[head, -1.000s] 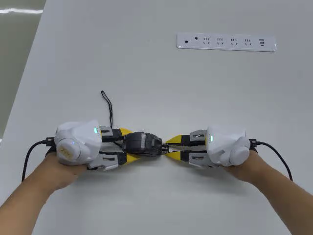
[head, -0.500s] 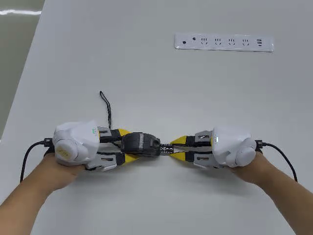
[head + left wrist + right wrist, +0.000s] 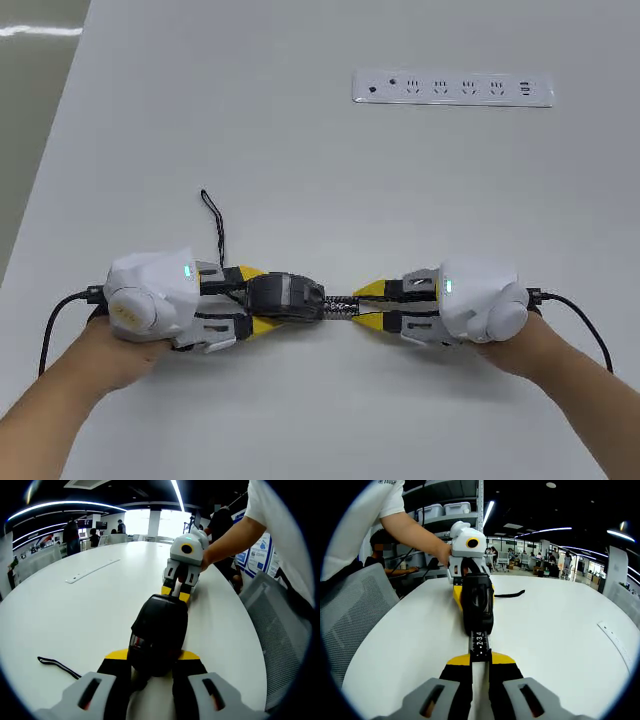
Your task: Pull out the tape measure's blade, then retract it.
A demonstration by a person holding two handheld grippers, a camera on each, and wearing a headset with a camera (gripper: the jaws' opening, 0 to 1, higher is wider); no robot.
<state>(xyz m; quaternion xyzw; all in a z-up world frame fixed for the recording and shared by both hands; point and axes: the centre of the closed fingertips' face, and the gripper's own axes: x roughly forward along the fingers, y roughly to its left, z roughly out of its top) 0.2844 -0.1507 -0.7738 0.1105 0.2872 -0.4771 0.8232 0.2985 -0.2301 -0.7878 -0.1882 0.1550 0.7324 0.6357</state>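
Since our left gripper (image 3: 256, 298) clamps the tape (image 3: 287, 296) as an anchor low over the table (image 3: 300, 150), our right gripper (image 3: 367, 305) — pinched on the blade (image 3: 340, 305) tip — can draw outward; only a short stretch is exposed, so we judge the pull barely begun.

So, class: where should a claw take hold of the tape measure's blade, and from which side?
Near its free tip, coming head-on along the line of the blade, opposite the case. It is a thin strip running straight out of the case mouth; the right claw holds it that way.
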